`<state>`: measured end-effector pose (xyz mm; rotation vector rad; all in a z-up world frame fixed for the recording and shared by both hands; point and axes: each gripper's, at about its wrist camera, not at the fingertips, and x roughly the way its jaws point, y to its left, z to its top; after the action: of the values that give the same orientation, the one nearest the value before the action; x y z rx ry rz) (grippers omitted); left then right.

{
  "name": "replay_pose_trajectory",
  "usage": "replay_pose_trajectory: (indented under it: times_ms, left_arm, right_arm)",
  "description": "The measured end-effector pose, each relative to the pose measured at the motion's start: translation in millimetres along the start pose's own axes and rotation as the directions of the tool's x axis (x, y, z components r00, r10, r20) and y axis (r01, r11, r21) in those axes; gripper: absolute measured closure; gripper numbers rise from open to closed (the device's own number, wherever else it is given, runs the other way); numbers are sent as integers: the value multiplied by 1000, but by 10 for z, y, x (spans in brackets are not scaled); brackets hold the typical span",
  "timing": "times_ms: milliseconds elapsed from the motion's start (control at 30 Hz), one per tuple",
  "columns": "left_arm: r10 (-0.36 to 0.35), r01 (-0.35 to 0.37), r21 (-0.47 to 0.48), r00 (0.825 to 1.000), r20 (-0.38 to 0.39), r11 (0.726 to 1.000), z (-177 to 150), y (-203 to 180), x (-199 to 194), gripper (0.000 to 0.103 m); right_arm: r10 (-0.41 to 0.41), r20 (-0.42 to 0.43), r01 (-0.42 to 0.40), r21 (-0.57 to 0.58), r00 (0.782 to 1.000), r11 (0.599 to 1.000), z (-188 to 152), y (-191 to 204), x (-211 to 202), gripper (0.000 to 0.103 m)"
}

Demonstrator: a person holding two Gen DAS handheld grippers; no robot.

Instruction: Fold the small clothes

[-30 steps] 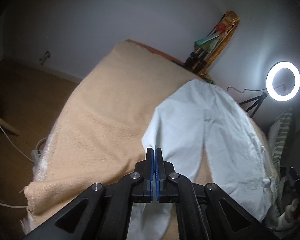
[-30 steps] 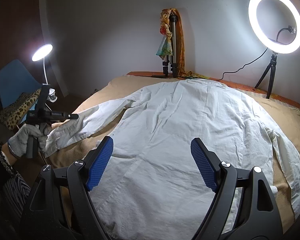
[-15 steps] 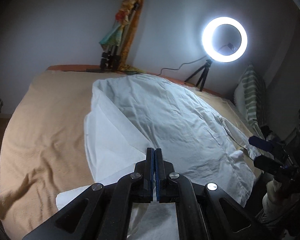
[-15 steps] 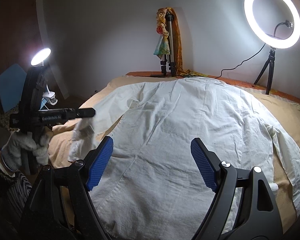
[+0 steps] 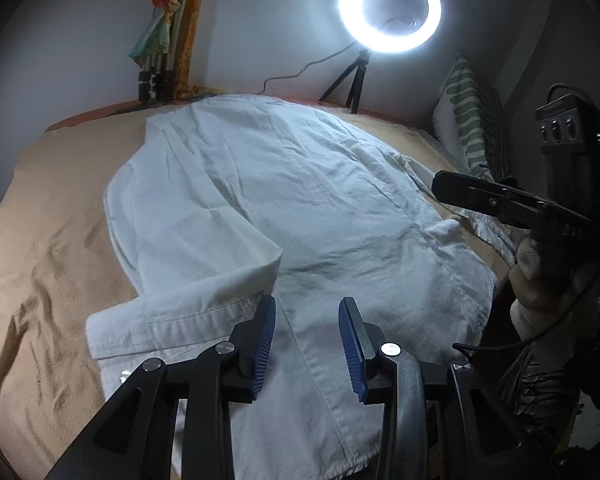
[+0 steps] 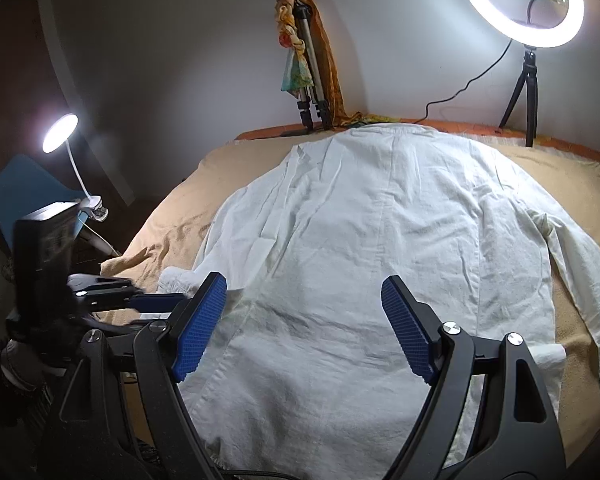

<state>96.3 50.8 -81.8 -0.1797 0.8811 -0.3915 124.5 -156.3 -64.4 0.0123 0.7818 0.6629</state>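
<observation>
The white shirt (image 6: 372,248) lies spread, back up, on the tan blanket (image 5: 48,240) that covers the bed, collar end far, hem near me. Its left sleeve (image 5: 188,280) is folded in across the body, the cuff lying just left of my left gripper (image 5: 307,344). That gripper's jaws are opening over the cloth; nothing is pinched between the fingers (image 5: 265,344), so the sleeve is let go and lies on its own. My right gripper (image 6: 306,328) hovers over the near part of the shirt, jaws spread wide and empty.

I judge the step in hand to be laying the sleeves in before the body is folded. To do it well, I should let the left fingers clear the cuff fully before lifting away, so no fabric drags with them and the fold line along the left edge stays straight. The folded sleeve sits a little rumpled near its cuff; a light press there would flatten it. The right sleeve (image 6: 580,280) is not yet folded and trails down the right side onto the blanket. I would grasp it near the cuff, low and firm, carry it across level, and lay it to mirror the left.
</observation>
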Motion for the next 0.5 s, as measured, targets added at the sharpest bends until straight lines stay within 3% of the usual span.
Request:
replay_pose_trajectory:
  times_ms: [100,167,367,433,500]
  left_arm:
    - [99,-97,-42,993,67,994,-78,265,-266,49]
    - [155,-150,-85,986,58,985,-102,498,-272,45]
    - [216,-229,-202,973,-87,952,-295,1033,6,44]
    - [222,-240,-219,970,-103,946,-324,1112,53,46]
    - [204,-224,-231,973,-109,947,-346,1160,88,58]
  right_arm:
    - [21,-22,-20,19,1000,1000,34,-19,63,20]
    - [48,-44,-47,42,998,998,53,-22,153,24]
    - [144,-166,-120,145,976,982,20,56,622,37]
    - [166,-195,-133,170,967,976,2,104,758,39]
    - [175,-210,-137,181,962,974,-7,148,844,40]
